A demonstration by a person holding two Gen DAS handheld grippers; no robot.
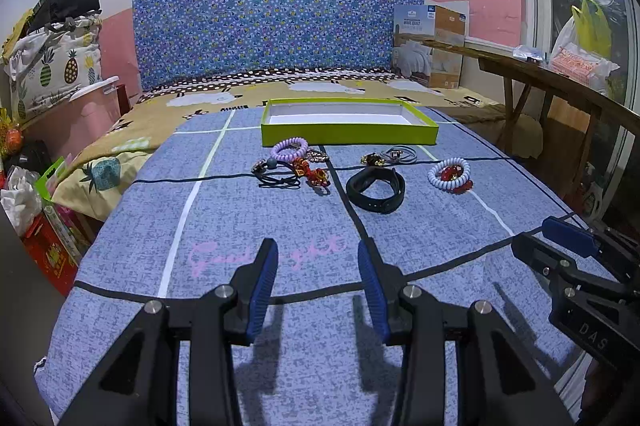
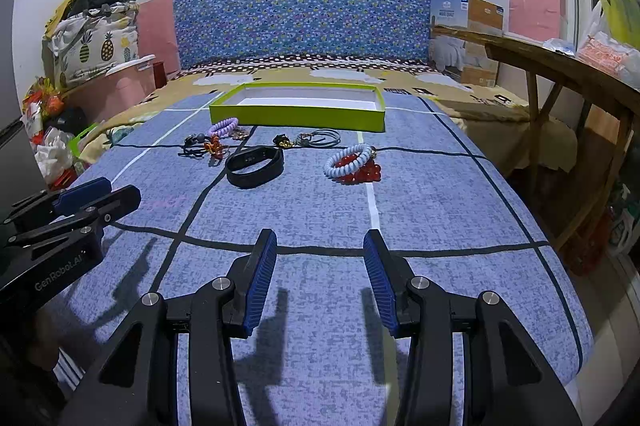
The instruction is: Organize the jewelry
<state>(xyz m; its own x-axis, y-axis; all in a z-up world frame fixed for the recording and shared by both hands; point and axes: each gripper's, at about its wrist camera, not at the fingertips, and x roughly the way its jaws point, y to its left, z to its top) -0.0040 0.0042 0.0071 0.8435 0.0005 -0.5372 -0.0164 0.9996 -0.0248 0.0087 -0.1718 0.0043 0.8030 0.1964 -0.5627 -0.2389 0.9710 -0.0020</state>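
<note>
Several pieces of jewelry lie on the blue bedspread in front of an empty lime-green tray (image 1: 348,133) (image 2: 296,116). Among them are a black wristband (image 1: 375,189) (image 2: 254,166), a white coil band on red beads (image 1: 449,175) (image 2: 352,162), a purple coil band (image 1: 289,148) (image 2: 223,126), a grey hair tie (image 1: 398,155) (image 2: 320,138), black hair ties (image 1: 276,178) (image 2: 194,146) and a red-gold ornament (image 1: 314,175) (image 2: 214,146). My left gripper (image 1: 318,282) and right gripper (image 2: 320,274) both stand open and empty, well short of the pieces.
A patterned blue headboard (image 1: 276,18) stands behind the bed. A wooden bench (image 2: 560,74) with bags runs along the right side. A cardboard box (image 1: 432,42) sits at the far right corner, and a pink bin (image 1: 88,110) with bags is on the left.
</note>
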